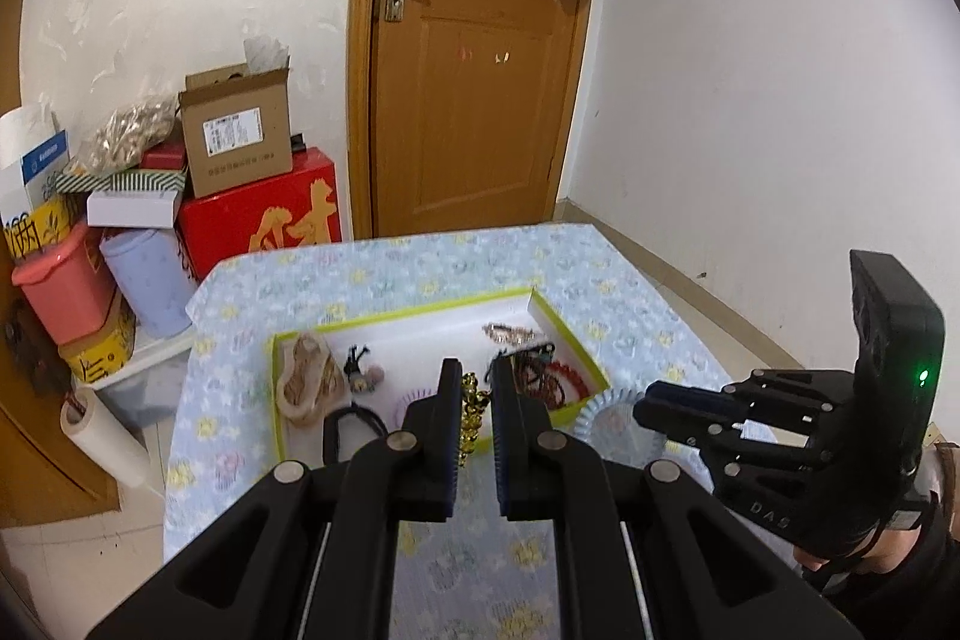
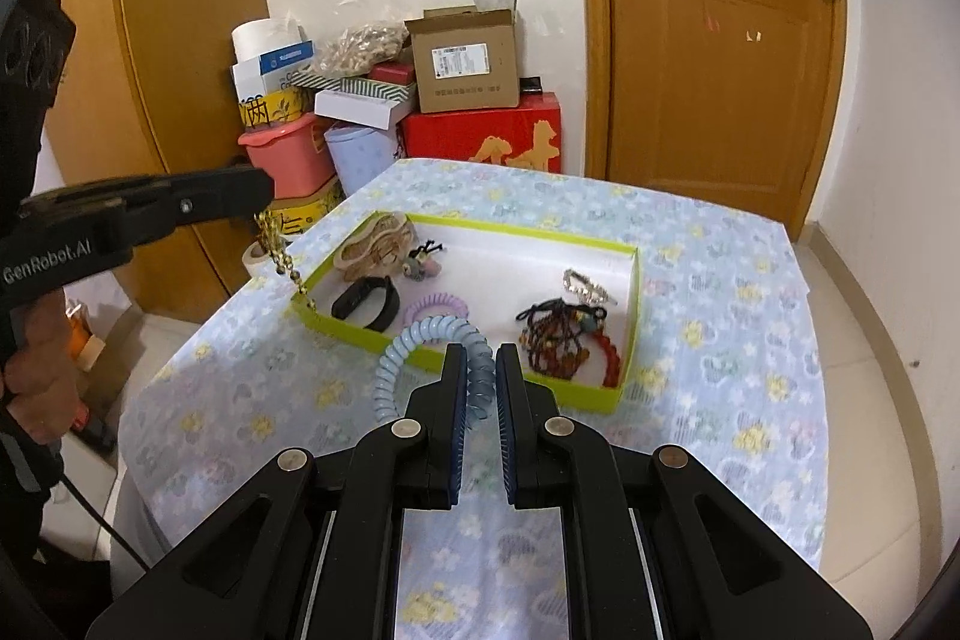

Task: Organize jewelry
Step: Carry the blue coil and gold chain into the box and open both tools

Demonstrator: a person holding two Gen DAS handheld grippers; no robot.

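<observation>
A table under a pale blue flowered cloth carries a shallow green-rimmed box (white inside). The box sits around the middle of the tabletop, its sides skewed to the table's edges.

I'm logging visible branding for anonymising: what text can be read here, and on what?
"GenRobot.AI": side of the black left tool.
"DAS": body of the black right tool; anything after it is cut off.
Large gold character: red gift box.
Brown cardboard box: label too small to read.

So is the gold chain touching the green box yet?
Cannot tell. In the right wrist view the gold chain hangs from the left tool, its lower end overlapping the green box's near rim.
</observation>
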